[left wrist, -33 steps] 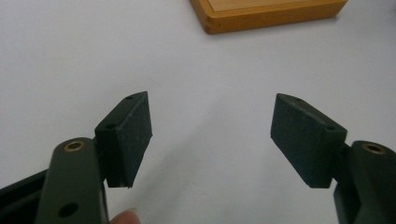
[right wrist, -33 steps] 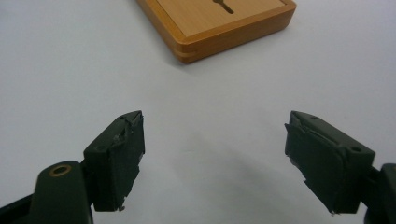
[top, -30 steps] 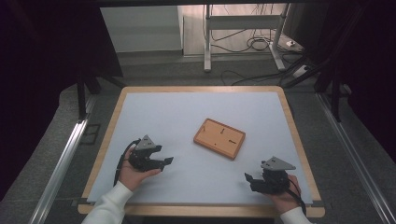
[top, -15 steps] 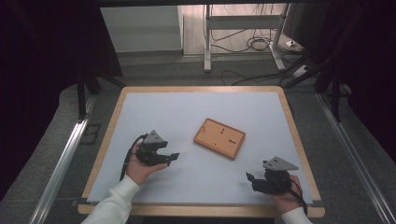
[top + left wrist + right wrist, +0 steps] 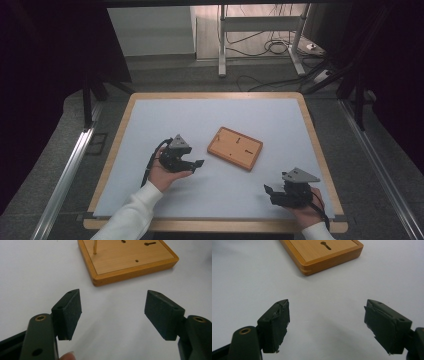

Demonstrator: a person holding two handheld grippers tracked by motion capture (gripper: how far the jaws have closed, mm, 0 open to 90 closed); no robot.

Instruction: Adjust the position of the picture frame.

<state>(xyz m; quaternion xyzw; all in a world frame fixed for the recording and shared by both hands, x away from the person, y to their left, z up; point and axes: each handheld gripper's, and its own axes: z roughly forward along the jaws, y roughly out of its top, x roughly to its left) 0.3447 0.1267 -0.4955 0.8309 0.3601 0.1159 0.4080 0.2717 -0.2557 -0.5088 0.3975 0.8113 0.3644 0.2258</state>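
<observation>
A flat orange wooden board [image 5: 235, 147] with small holes and a keyhole slot lies tilted near the middle of the white table top [image 5: 210, 115]. My left gripper [image 5: 196, 164] is just left of the board, held in a hand, jaws open and pointing at it. In the left gripper view the board [image 5: 130, 262] lies close ahead of the open gripper [image 5: 113, 302], and a thin peg [image 5: 95, 246] stands in it. My right gripper [image 5: 268, 192] rests at the front right, open and empty. In the right gripper view the board's corner [image 5: 324, 255] is ahead of the gripper [image 5: 327, 305].
A wooden rim [image 5: 215, 95] frames the white table top. Metal rails [image 5: 65, 175] run along both sides. Beyond the far edge stand a metal frame [image 5: 260, 35] and loose cables [image 5: 280, 47] on the floor.
My left gripper has moved right, closer to the board's near-left corner. The right gripper has stayed almost where it was.
</observation>
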